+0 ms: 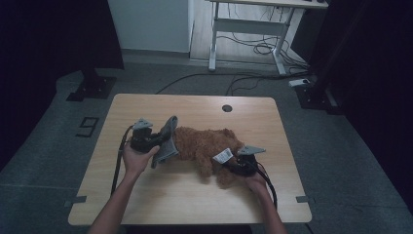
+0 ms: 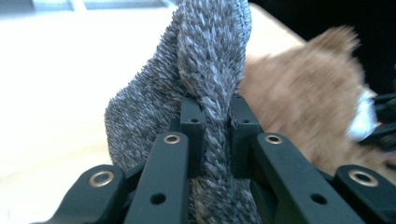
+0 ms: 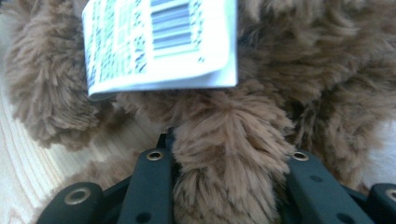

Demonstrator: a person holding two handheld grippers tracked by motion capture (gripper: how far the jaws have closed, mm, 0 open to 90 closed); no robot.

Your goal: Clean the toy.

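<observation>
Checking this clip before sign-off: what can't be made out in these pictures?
- Right gripper view: its jaw tips are buried in the brown plush toy.
- Same view: the print on the white tag is blurred and cut by the top edge.
- Left gripper view: the toy is blurred behind the grey knitted cloth.
- High view: the toy's near end sits behind the cloth, so I can't tell what is under it.
</observation>
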